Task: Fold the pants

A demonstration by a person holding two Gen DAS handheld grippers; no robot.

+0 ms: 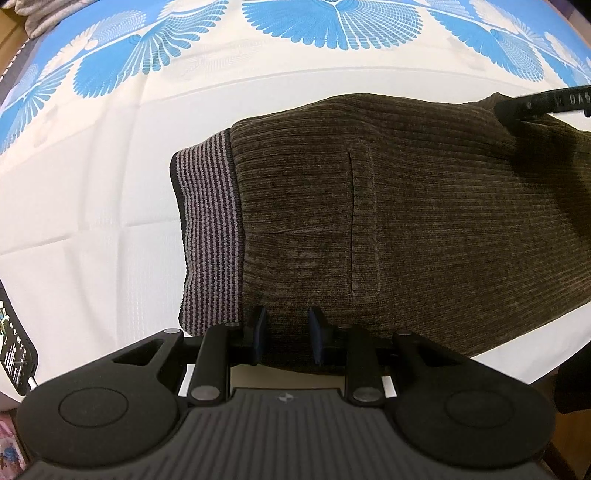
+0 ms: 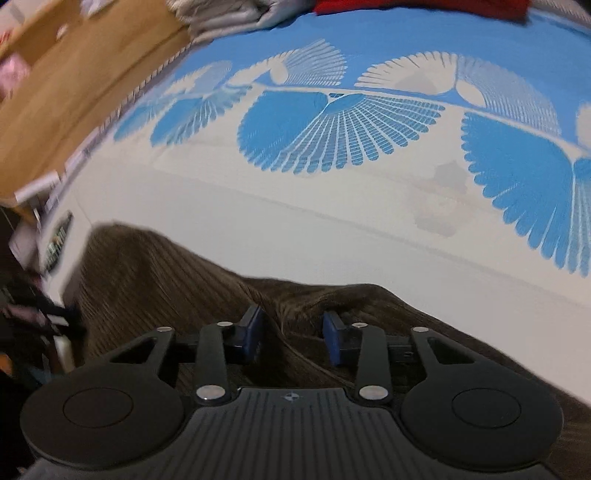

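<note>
The pants [image 1: 406, 221] lie flat on the bed, a dark olive-brown ribbed knit, and both of your claws are down on them. Your left claw [image 1: 286, 336] sits at the near edge of the cloth, close beside the striped waistband [image 1: 208, 236]. Its blue pads [image 1: 261, 328] stand a narrow way apart with the fabric edge running between them; whether they actually pinch the cloth I cannot tell from this view. Out from that claw the waistband, grey and black in fine stripes, points to the left of the picture, and a stitched pocket outline [image 1: 364, 221] shows on the panel above. The legs run off to the right, where a black arm of your other tool [image 1: 543, 101] crosses the far edge of the fabric.

Your right claw [image 2: 293, 332] hovers partly open over a raised ridge of the pants [image 2: 288, 306], with a crease of cloth lying between the pads [image 2: 255, 332]. The pads do not look pressed onto it. This view is blurred toward its left side.

Beyond the pants, the bed sheet [image 2: 332, 221] is white with large blue fan-shaped motifs. Farther off, at the head of the bed, lie some grey cloth [image 2: 229, 14] and something red [image 2: 421, 9]. A brown wooden panel [image 2: 74, 92] stands along the bed's left side.
</note>
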